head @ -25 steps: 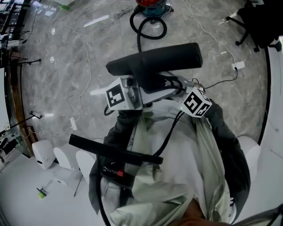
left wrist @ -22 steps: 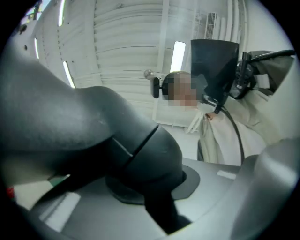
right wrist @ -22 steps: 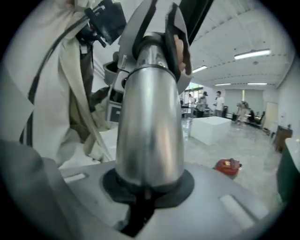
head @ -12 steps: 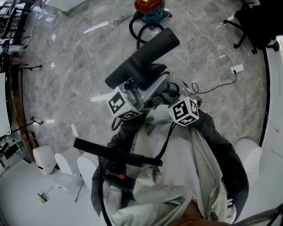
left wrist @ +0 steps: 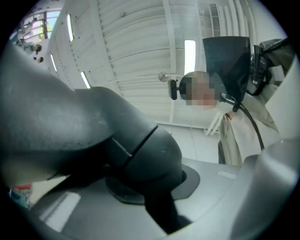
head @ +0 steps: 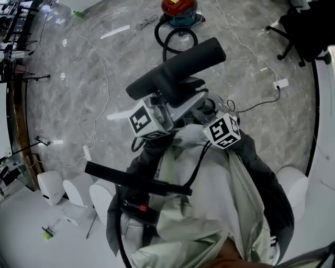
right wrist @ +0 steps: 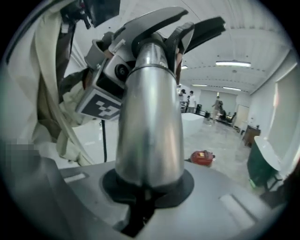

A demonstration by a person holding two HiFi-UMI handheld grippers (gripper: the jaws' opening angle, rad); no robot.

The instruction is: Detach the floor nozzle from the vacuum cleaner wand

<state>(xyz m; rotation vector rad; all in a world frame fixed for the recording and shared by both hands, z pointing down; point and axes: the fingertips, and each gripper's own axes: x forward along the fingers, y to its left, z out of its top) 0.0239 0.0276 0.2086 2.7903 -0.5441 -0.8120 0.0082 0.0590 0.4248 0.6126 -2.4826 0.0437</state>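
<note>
In the head view the black floor nozzle (head: 178, 68) is held up in front of the person's chest, slanting up to the right. My left gripper (head: 175, 107) is shut on the nozzle's black neck (left wrist: 136, 150), which fills the left gripper view between the jaws. My right gripper (head: 204, 112) is shut on the silver wand (right wrist: 150, 117). In the right gripper view the wand runs up into the nozzle (right wrist: 187, 23), beside the left gripper's marker cube (right wrist: 103, 105). From the head view the joint itself is hidden under the nozzle.
The red vacuum canister (head: 178, 8) and its looped black hose (head: 175, 36) stand on the marble floor ahead. Thin cables and a white power strip (head: 282, 82) lie around. An office chair (head: 309, 26) is at the far right; white units (head: 52, 188) are at the lower left.
The nozzle has swung from nearly level to slanting up to the right. Both grippers have turned with it and kept their holds.
</note>
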